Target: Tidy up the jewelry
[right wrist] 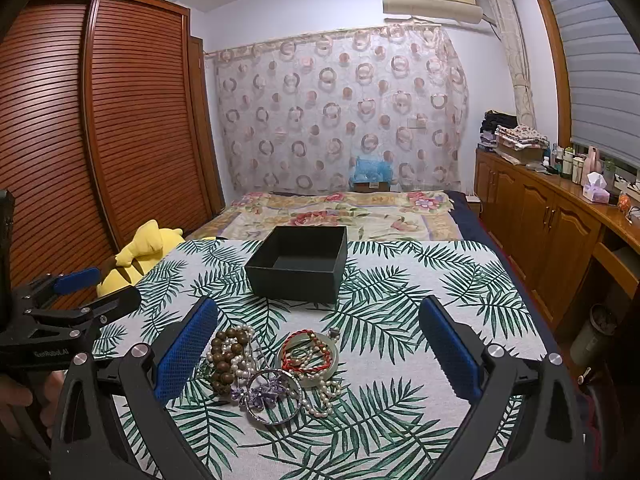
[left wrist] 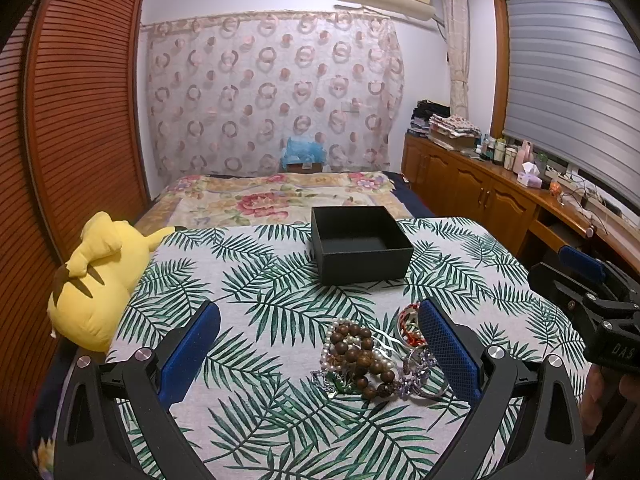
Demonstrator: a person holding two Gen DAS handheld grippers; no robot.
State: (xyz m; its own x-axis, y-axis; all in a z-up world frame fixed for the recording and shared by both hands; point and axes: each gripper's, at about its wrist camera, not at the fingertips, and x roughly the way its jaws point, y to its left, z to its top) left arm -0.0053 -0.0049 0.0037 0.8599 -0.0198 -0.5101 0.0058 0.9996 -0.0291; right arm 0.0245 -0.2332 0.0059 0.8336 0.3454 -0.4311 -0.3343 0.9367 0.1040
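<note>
A pile of jewelry lies on the leaf-print cloth: a brown wooden bead bracelet (left wrist: 362, 354) (right wrist: 226, 354), pearl strands (right wrist: 320, 394), a red cord bracelet on a pale bangle (right wrist: 307, 354), and a silver bangle with purple stones (right wrist: 274, 394). An open, empty black box (left wrist: 360, 244) (right wrist: 300, 262) stands behind the pile. My left gripper (left wrist: 320, 326) is open, the pile between its fingers, close to the right one. My right gripper (right wrist: 318, 322) is open over the pile. Each gripper shows at the edge of the other's view.
The leaf-print table (left wrist: 260, 292) stands at the foot of a bed with a floral cover (left wrist: 276, 196). A yellow plush toy (left wrist: 94, 280) lies at the table's left edge. Wooden cabinets (right wrist: 540, 224) run along the right, a slatted wardrobe (right wrist: 100, 128) on the left.
</note>
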